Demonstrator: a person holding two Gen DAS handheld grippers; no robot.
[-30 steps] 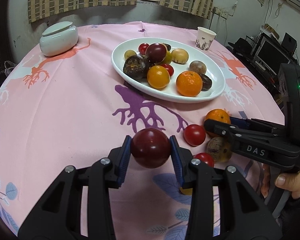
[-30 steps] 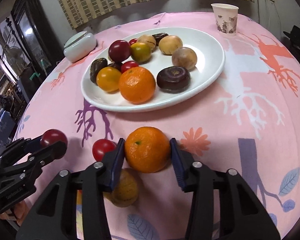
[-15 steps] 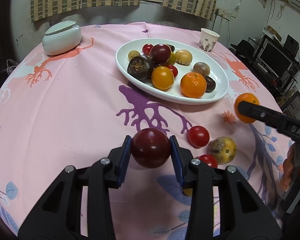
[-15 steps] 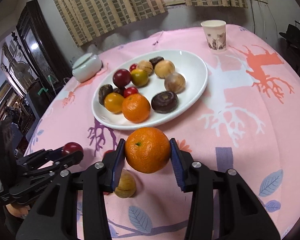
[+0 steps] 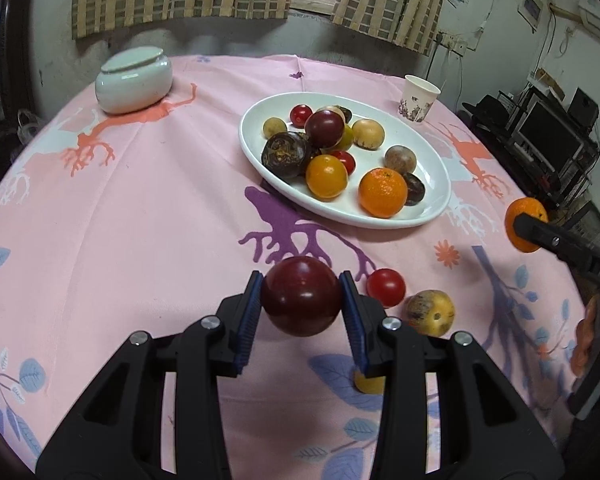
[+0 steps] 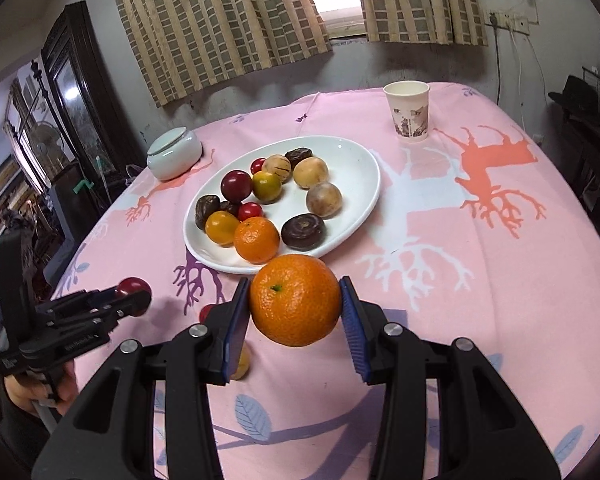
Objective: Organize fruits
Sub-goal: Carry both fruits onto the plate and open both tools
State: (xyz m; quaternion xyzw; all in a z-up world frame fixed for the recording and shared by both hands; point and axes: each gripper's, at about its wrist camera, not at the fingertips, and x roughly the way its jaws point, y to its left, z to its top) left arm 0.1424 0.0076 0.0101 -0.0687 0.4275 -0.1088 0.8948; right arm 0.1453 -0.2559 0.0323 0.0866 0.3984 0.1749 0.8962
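Left tool (image 5: 302,312): blue pads closed on a dark red plum (image 5: 301,295), held clear of the pink counter (image 5: 140,220) at the near edge. Seen from the right wrist view, this tool (image 6: 134,298) sat at the near left with the plum (image 6: 132,286) showing between its tips.

Right tool (image 6: 294,316): pads clamped on both sides of a large orange (image 6: 295,299), lifted above the cloth just near of the plate. In the left wrist view the same orange (image 5: 525,224) appeared at the far right edge, partly covered by one black finger.

White oval plate (image 5: 432,184): stood mid-counter and carried mixed fruit, including a second orange (image 5: 383,192), a yellow-orange fruit (image 5: 326,176), a dark wrinkled fruit (image 5: 285,154), another dark red plum (image 5: 324,129), small red tomatoes and several tan round fruits.

Loose items on the cloth, near right of the left tool: one red tomato (image 5: 385,287), one mottled yellow-brown fruit (image 5: 430,313), and a yellow fruit (image 5: 369,384) mostly hidden behind the tool's right finger.

Other items: lidded pale ceramic jar (image 5: 134,80) at the far left; paper cup (image 5: 419,97) at the far right, beyond the plate.
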